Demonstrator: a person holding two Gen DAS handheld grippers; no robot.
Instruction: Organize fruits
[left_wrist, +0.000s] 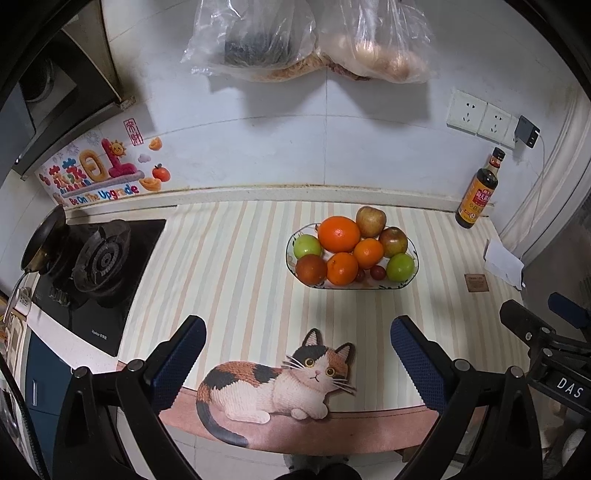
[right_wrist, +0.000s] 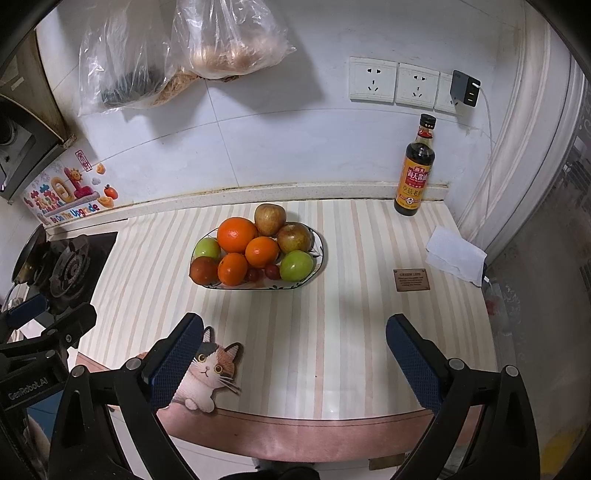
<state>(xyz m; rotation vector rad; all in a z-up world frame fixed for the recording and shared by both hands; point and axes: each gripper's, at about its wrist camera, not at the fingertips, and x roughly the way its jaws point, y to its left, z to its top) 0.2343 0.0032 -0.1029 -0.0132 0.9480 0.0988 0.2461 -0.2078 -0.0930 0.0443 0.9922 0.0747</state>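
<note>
Fruit heaped in bowl (left_wrist: 413, 275), both my grippers wide and empty, well short of it.

Left gripper (left_wrist: 297, 350) and right gripper (right_wrist: 293, 349) hover over near edge of bench (right_wrist: 351, 332), jaws spread, nothing held. Risk: pile is stacked high; big orange (left_wrist: 338, 233) and apples (left_wrist: 371, 221) sit on top of others, so pulling a lower piece, e.g. green apple (right_wrist: 296, 265), prob. sends neighbours rolling onto bench or off it. Small grapes (right_wrist: 272, 271) at front could get crushed or flicked out by a clumsy pinch. Round skins may slip between pads. Bench: striped mat w/ cat picture (left_wrist: 280, 384); stove (left_wrist: 99, 258) to left, sauce bottle (right_wrist: 414, 166) at back right near wall sockets (right_wrist: 395, 83), bags (right_wrist: 207, 40) hung on tiled wall.
</note>
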